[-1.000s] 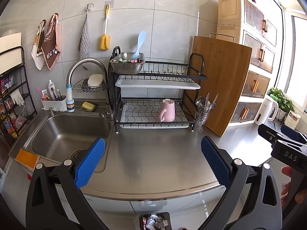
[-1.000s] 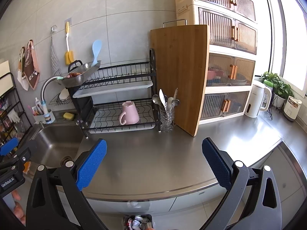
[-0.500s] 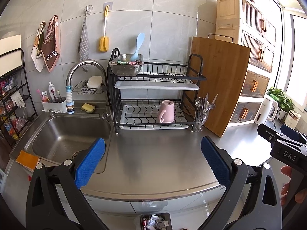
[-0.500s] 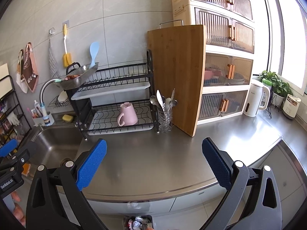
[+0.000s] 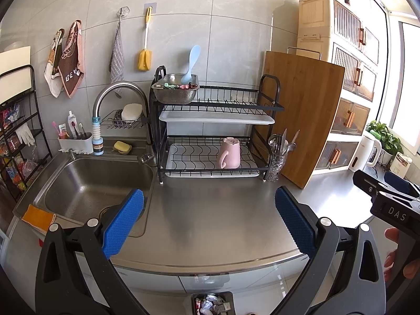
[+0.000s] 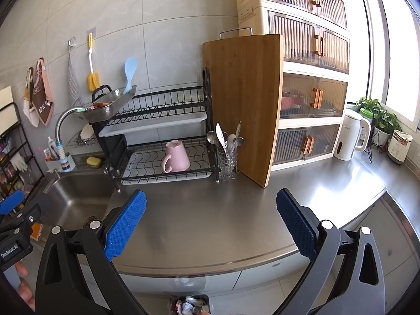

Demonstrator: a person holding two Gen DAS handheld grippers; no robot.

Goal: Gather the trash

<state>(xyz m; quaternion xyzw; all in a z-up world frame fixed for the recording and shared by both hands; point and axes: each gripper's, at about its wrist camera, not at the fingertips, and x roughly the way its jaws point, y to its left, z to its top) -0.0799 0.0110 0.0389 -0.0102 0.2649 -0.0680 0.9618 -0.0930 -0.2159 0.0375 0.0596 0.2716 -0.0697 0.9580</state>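
On the floor just below the near edge of the counter [image 5: 210, 210], a small dark trash bin [image 5: 212, 303], packed with crumpled wrappers and scraps; cut off by the frame edge, so its long axis hard to judge, mouth facing up. Same trash bin [image 6: 189, 305] low in the right wrist view. Left gripper [image 5: 209, 224] spread wide over the bare steel, nothing between its two blue pads. Right gripper [image 6: 210, 224] likewise wide apart and holding nothing.

Far across the counter, one two-tier dish rack [image 5: 215, 131]: on the lower tier a single pink mug [image 5: 229, 153] turned mouth down, handle to the left; on the upper left corner one steel colander [image 5: 175, 91] with small coloured items along its rim, possibly clips, and one pale blue rice paddle [image 5: 191, 64] standing in it. Right of the rack, one glass cup [image 5: 277, 164] of cutlery, then one wooden cutting board [image 5: 302, 120] leaning upright. Left, one sink [image 5: 97, 183], basin bare.
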